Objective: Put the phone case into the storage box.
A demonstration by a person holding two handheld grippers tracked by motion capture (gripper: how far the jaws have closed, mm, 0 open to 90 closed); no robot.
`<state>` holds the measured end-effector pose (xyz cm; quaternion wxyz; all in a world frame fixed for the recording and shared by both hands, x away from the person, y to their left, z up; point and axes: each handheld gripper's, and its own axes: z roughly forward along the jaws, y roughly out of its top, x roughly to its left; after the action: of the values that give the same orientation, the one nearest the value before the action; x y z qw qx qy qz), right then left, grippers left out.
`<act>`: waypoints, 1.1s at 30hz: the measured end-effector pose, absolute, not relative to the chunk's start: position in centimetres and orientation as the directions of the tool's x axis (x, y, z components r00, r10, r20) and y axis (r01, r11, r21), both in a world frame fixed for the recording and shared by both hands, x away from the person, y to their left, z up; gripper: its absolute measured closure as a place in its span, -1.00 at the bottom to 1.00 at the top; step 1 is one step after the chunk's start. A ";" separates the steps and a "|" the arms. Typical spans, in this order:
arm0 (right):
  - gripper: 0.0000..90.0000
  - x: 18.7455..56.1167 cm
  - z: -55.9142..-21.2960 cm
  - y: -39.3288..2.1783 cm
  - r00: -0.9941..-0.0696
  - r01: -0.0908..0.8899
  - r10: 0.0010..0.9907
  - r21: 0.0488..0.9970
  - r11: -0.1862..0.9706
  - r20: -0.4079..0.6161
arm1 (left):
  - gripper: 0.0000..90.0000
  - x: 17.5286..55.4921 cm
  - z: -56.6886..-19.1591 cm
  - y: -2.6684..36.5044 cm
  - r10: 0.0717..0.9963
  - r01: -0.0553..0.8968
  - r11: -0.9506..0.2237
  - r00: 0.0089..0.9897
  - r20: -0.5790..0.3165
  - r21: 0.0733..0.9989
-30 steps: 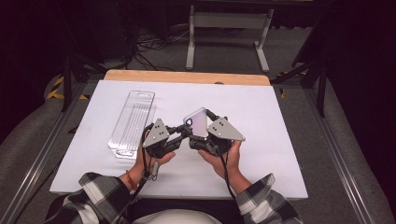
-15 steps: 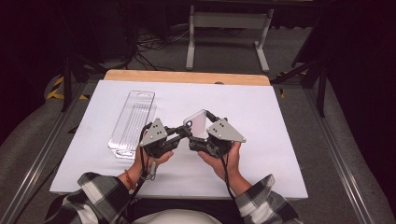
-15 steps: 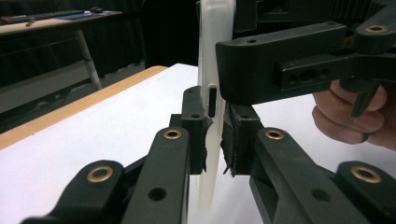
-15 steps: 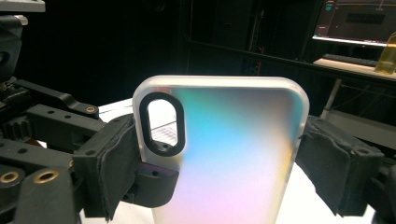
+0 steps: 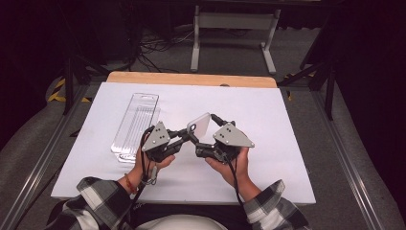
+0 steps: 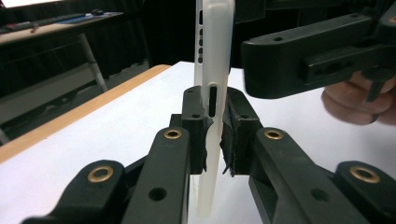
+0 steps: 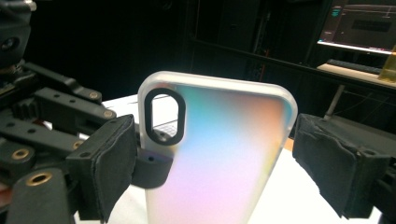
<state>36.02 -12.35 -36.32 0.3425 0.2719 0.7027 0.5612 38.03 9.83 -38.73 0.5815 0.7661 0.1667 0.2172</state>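
A person in a plaid shirt, forearms entering from the near edge of a white table [image 5: 287, 124], holds a translucent phone case [image 5: 200, 125] up between 2 hand-held grippers above the middle of the tabletop. The left gripper [image 6: 214, 130] has its 2 padded jaws pressed together on the case's thin edge, pinching it just beside a long slot in the side wall, so the case stands upright and edge-on in the left gripper view. Its jaws have just finished closing onto the case.

The right gripper [image 7: 233, 158] brackets the same case across its width: in the right gripper view its left pad sits against the case's edge beside the oval camera cutout, while its right pad stands apart from the other edge with a visible gap, so it is spread wide and does not clamp the case. The case's back shows a pastel sheen running from teal to peach to pink.

To the left, well apart from both hands, a clear plastic blister pack [image 5: 136, 125] lies flat on the table.
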 end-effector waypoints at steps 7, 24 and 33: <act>-0.68 35.7 -36.2 -13.2 -0.620 -0.011 0.762 0.973 0.229 -0.186 | 0.80 38.0 -38.2 10.5 0.510 -0.012 -0.274 0.846 0.155 0.962; -0.72 35.2 -37.1 -15.2 -0.615 -0.025 0.747 0.954 0.300 -0.252 | 0.80 37.8 -37.1 12.2 0.512 -0.035 -0.269 0.841 0.173 0.963; -0.79 35.1 -38.0 -15.8 -0.608 -0.032 0.741 0.941 0.338 -0.287 | 0.80 37.8 -36.6 12.9 0.520 -0.039 -0.264 0.836 0.177 0.964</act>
<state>35.07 -15.76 -38.00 0.3703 0.2430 0.7294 0.5214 37.75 12.95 -36.64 0.5855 0.7582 0.1585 0.2390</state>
